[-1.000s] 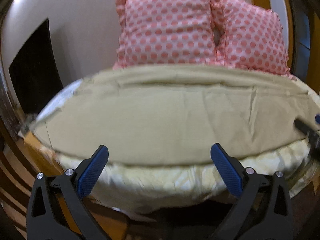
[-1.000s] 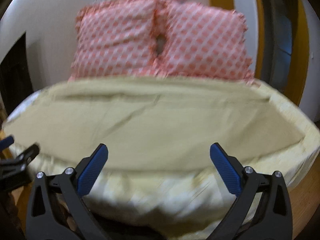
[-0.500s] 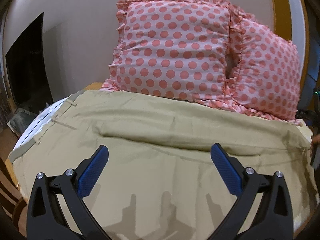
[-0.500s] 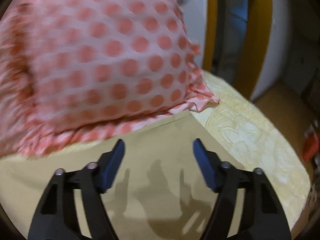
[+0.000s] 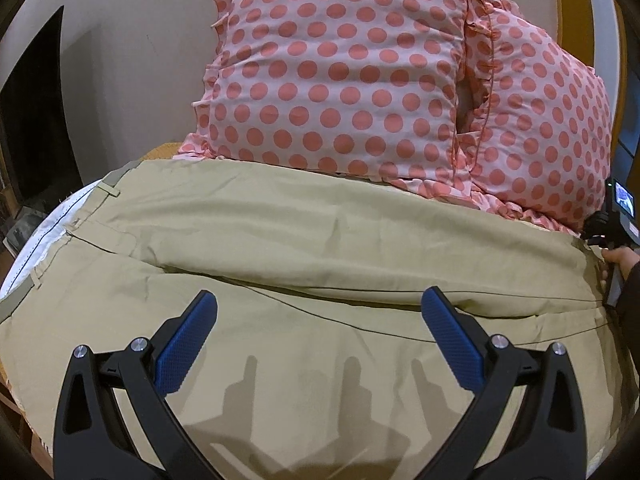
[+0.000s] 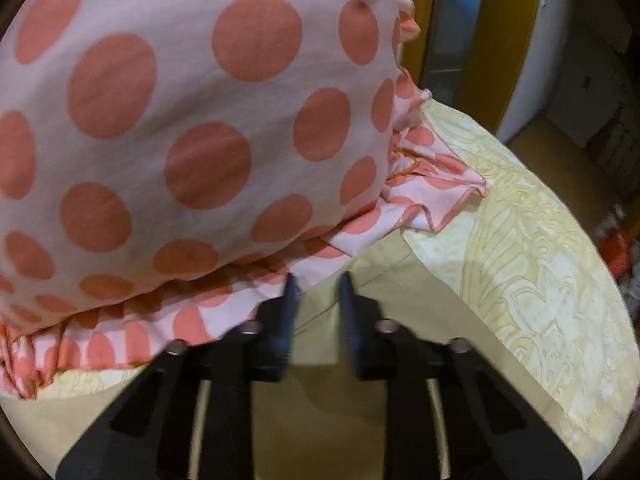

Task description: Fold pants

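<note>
Right gripper [image 6: 316,300] narrowed at pants [image 6: 360,292] corner, left gripper [image 5: 320,332] wide

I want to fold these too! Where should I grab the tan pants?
Probably the far hem corner of the khaki pants, from above beside the polka-dot pillow: that thin free edge lies flat, and the right gripper is already there.

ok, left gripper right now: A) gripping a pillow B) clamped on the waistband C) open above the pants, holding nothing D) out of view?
C: the left gripper has its blue fingers spread wide over the khaki pants, with nothing between them.
</note>
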Tool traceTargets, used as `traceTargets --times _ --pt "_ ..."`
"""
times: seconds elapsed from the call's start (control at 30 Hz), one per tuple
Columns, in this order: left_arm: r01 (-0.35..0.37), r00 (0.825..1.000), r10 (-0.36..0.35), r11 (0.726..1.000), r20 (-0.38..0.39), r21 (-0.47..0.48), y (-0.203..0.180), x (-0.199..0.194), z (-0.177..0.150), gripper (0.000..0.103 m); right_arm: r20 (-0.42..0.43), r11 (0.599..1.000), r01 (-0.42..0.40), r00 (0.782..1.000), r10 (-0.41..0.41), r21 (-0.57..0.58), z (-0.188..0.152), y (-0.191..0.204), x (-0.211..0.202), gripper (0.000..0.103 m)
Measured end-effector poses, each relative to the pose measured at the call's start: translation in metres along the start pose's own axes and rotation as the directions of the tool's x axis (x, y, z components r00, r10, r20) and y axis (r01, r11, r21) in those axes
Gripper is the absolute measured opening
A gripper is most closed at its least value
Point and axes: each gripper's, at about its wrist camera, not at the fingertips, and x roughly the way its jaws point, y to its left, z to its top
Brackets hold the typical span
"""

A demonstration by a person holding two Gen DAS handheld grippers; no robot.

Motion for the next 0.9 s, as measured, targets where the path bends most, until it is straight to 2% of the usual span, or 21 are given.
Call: traceTargets --times 0.1,0.2,0.3,0.33,0.37,0.47,0.53,0.6,0.67,0.77,0.8,0.87,0.9 --pt "-0.004 1.0 0.004 1.0 0.001 0.0 0.0 0.0 0.0 0.102 0.011 0.992 -0.11 0.994 0.11 0.063 -0.003 -0.021 0.001 0.004" --pt "-0.012 1.0 0.012 1.0 0.015 -0.005 0.001 -0.006 0.0 0.102 0.084 0.969 -0.226 0.972 0.219 0.098 -0.013 -0.044 -0.015 0.003" --pt "-0.014 0.999 0.014 1.0 0.031 -0.01 0.001 -0.013 0.0 0.102 0.173 0.94 -0.331 0.934 0.314 0.083 -0.032 -0.065 -0.049 0.003" --pt "-0.013 0.999 0.014 1.0 0.036 -0.012 0.001 -0.015 0.0 0.102 0.216 0.914 -0.397 0.902 0.374 0.077 -0.047 -0.078 -0.068 0.003" --pt "-0.012 0.999 0.012 1.0 0.04 -0.015 0.002 -0.018 0.0 0.102 0.237 0.902 -0.426 0.886 0.399 0.074 -0.051 -0.085 -0.079 0.003" --pt "-0.006 0.999 0.007 1.0 0.052 -0.028 0.003 -0.028 0.0 0.102 0.306 0.846 -0.528 0.819 0.485 0.073 -0.096 -0.115 -0.131 0.003" --pt "-0.004 0.998 0.006 0.999 0.063 -0.035 0.005 -0.037 0.001 0.102 0.303 0.814 -0.572 0.796 0.523 0.099 -0.139 -0.134 -0.156 0.003" --pt "-0.004 0.997 0.007 0.999 0.082 -0.041 0.009 -0.045 0.002 0.102 0.288 0.813 -0.567 0.807 0.516 0.133 -0.171 -0.147 -0.174 0.003" --pt "0.008 0.993 -0.002 0.999 0.115 -0.052 0.014 -0.052 0.004 0.102 0.241 0.802 -0.568 0.817 0.524 0.184 -0.19 -0.157 -0.168 0.004" --pt "0.015 0.992 -0.007 0.998 0.123 -0.064 0.021 -0.052 0.011 0.102 0.169 0.798 -0.551 0.834 0.525 0.243 -0.211 -0.159 -0.166 0.034" --pt "0.018 0.994 -0.01 0.998 0.113 -0.065 0.024 -0.051 0.013 0.102 0.161 0.788 -0.556 0.831 0.532 0.266 -0.215 -0.161 -0.164 0.052" --pt "0.04 0.995 -0.032 0.996 0.098 -0.075 0.032 -0.046 0.019 0.102 0.17 0.762 -0.576 0.817 0.552 0.295 -0.22 -0.168 -0.163 0.056" --pt "0.058 0.994 -0.05 0.994 0.095 -0.09 0.039 -0.044 0.022 0.102 0.168 0.765 -0.572 0.82 0.547 0.297 -0.223 -0.169 -0.165 0.055"
